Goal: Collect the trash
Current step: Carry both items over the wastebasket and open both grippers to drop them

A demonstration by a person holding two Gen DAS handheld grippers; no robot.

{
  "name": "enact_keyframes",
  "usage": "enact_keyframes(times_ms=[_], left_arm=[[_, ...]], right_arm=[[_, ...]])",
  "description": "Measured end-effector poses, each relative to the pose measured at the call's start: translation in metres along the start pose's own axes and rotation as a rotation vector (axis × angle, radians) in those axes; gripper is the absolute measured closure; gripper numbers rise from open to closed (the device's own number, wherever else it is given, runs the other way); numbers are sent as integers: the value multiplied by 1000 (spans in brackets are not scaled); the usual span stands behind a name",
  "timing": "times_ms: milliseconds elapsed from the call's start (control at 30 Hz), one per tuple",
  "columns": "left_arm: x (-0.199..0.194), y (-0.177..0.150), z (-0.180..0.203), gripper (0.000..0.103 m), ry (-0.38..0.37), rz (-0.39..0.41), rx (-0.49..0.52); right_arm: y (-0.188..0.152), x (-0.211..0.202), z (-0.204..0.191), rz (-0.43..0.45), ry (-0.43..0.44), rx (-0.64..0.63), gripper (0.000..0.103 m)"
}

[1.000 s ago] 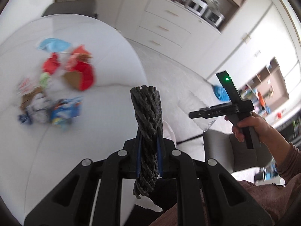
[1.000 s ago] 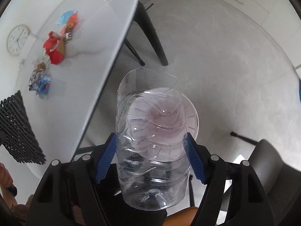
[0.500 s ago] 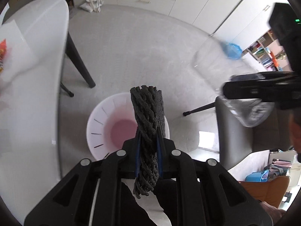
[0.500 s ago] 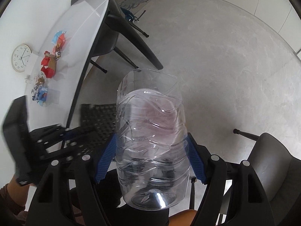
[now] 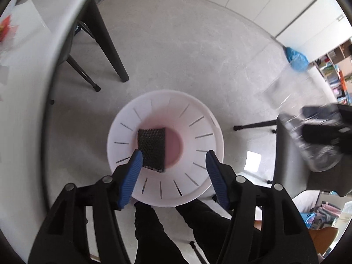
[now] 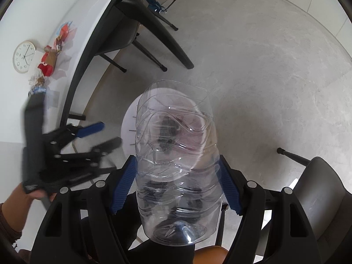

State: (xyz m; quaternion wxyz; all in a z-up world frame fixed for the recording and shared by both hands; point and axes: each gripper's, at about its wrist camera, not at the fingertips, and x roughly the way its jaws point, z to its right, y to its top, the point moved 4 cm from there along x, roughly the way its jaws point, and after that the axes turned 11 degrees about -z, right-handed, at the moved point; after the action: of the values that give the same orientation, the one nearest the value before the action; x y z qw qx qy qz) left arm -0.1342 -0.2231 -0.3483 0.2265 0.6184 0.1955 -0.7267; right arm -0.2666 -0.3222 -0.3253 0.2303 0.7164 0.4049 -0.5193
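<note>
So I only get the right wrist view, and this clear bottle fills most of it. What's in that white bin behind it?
Observer: Past your clear bottle, a black woven mat lies flat on the pinkish bottom of the white bin.
Operator: Is the other tool gripping that mat?
Observer: No. The left gripper has just been opening its fingers. They stand apart above the bin, with nothing pressed between them.
Operator: Anything on the floor beyond my view?
Observer: A blue bundle lies by the white cupboards.
</note>
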Motion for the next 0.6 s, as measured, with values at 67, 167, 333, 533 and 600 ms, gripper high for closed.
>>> enact_keyframes(times_ms=[67,167,333,533,600], left_arm=[[-34,-6,-3,34,-20,47,-25],[-82,-18,-9,24,-28,115,-57],[-148,-47,-31,16,8,203,-124],[-202,-79,-79,13,62,265,-279],[-218,-93,-96,12,73,294,-333]], right_arm=[[2,9,-4,-5,10,-19,29],[9,32,-19,-12,17,-68,29],[25,85,-41,-48,3,-119,17],[38,86,-55,-39,-62,-114,12],[37,58,-61,1,-66,-124,12]])
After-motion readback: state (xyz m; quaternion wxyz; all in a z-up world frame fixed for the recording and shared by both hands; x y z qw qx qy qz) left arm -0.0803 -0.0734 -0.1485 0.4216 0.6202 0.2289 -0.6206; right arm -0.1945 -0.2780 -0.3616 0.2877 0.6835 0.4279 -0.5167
